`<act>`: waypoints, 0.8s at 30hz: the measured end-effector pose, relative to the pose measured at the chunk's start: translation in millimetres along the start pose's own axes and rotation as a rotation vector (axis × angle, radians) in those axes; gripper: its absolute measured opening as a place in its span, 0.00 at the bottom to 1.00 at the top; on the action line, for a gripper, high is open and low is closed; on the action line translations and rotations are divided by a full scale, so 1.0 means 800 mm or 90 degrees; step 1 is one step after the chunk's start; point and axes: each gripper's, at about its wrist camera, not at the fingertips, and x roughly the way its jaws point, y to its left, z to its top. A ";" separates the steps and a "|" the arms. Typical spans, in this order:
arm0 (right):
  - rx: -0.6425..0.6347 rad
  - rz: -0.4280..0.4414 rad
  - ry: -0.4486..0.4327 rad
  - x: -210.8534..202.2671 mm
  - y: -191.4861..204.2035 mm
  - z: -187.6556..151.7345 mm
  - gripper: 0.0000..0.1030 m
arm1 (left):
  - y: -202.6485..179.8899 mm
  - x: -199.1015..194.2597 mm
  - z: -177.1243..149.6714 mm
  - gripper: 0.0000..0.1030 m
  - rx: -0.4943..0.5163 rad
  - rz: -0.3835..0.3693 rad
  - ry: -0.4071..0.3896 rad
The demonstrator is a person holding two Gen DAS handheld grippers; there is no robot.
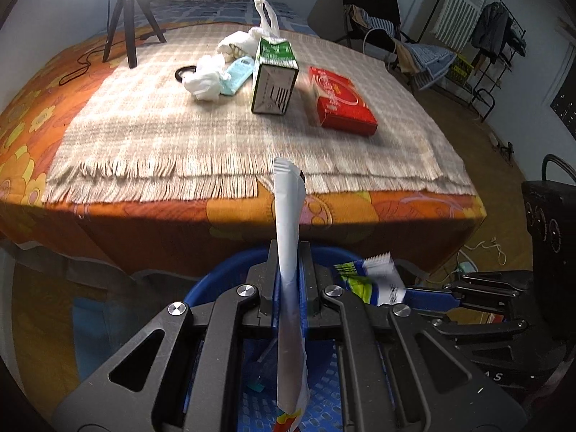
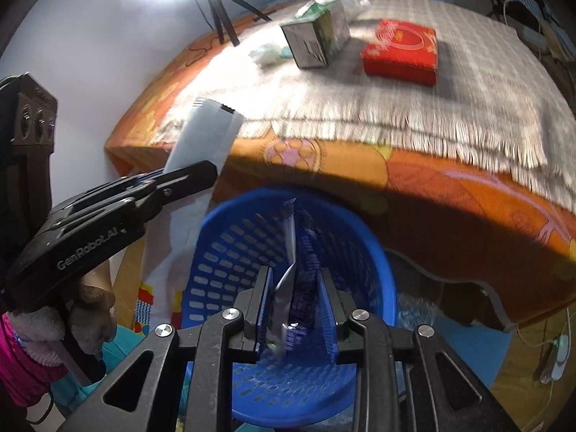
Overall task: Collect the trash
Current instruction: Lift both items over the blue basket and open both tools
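My left gripper (image 1: 289,252) is shut on a long silver wrapper (image 1: 288,216) that stands up between its fingers, over the blue perforated basket (image 1: 230,264). In the right wrist view the same gripper (image 2: 212,172) comes in from the left with that wrapper (image 2: 208,133) above the basket's rim (image 2: 230,208). My right gripper (image 2: 294,271) points down into the basket. A crumpled wrapper (image 2: 298,288) hangs between its pads with a narrow gap on each side. In the left wrist view this green and white wrapper (image 1: 370,279) sticks out at the right gripper's tips (image 1: 410,289).
On the checked cloth of the table lie a green carton (image 1: 275,75), a red box (image 1: 342,97), crumpled white tissue (image 1: 205,79), a teal item (image 1: 235,73) and a white plastic bag (image 1: 266,18). A tripod (image 1: 126,21) stands at the far left. The basket sits below the table's front edge.
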 end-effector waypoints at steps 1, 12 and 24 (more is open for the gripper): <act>0.005 0.006 0.005 0.002 -0.002 -0.001 0.26 | -0.001 0.002 -0.002 0.05 0.001 0.001 0.005; 0.018 -0.008 0.006 0.004 -0.008 -0.002 0.42 | -0.001 0.015 -0.011 0.15 0.006 0.011 0.026; 0.026 -0.027 -0.015 -0.003 -0.011 0.004 0.63 | 0.006 0.011 -0.005 0.48 -0.010 0.014 0.015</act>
